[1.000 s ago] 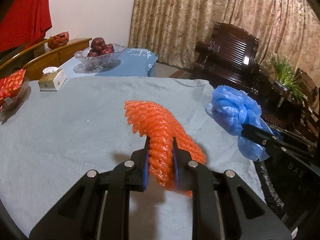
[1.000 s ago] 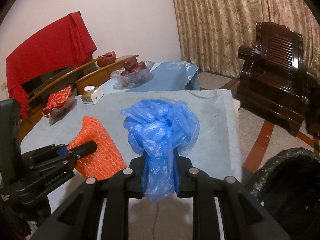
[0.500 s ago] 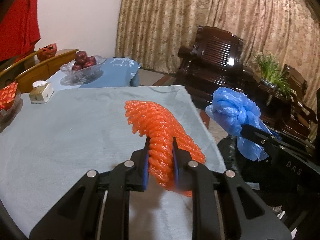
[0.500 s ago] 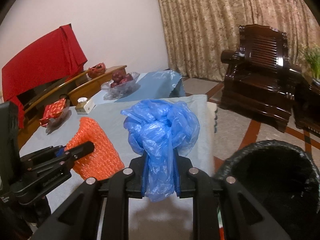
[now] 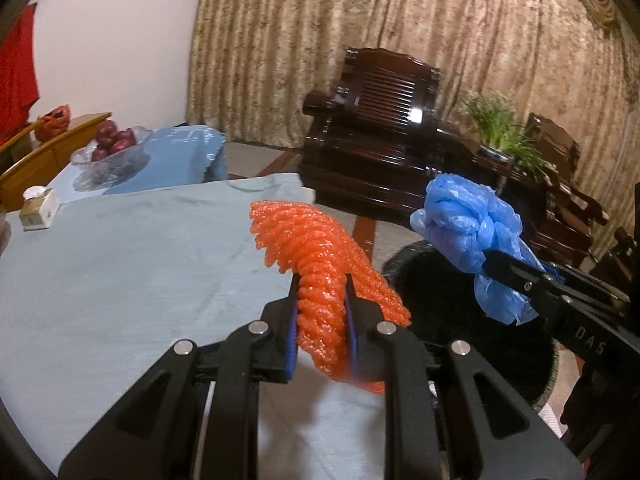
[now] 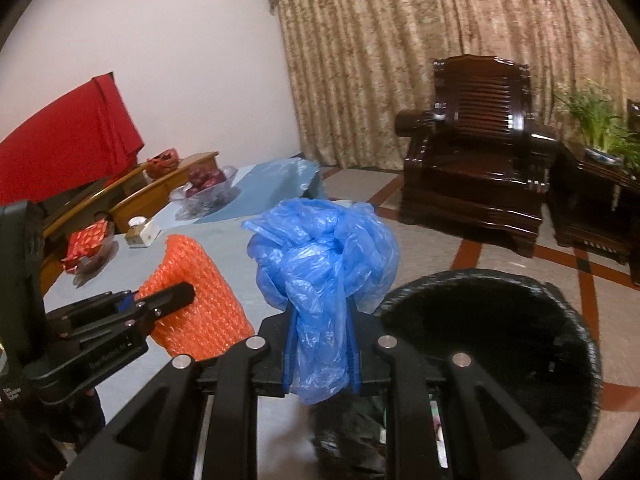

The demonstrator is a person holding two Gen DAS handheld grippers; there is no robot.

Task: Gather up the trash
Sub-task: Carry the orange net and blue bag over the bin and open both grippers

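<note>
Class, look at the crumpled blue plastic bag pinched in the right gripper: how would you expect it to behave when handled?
The blue plastic bag is probably floppy: its tail droops below the right gripper. Likely very light, a thin crinkled film. It may slip, since the jaws pinch only a narrow bunch.

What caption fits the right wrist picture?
Right gripper carries a blue plastic bag beside the black bin.

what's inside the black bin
The bin has a black liner and mostly dark space; scraps may lie at its near edge, too blurred to name. The blue bag and right hand-held gripper cover that side.
</note>
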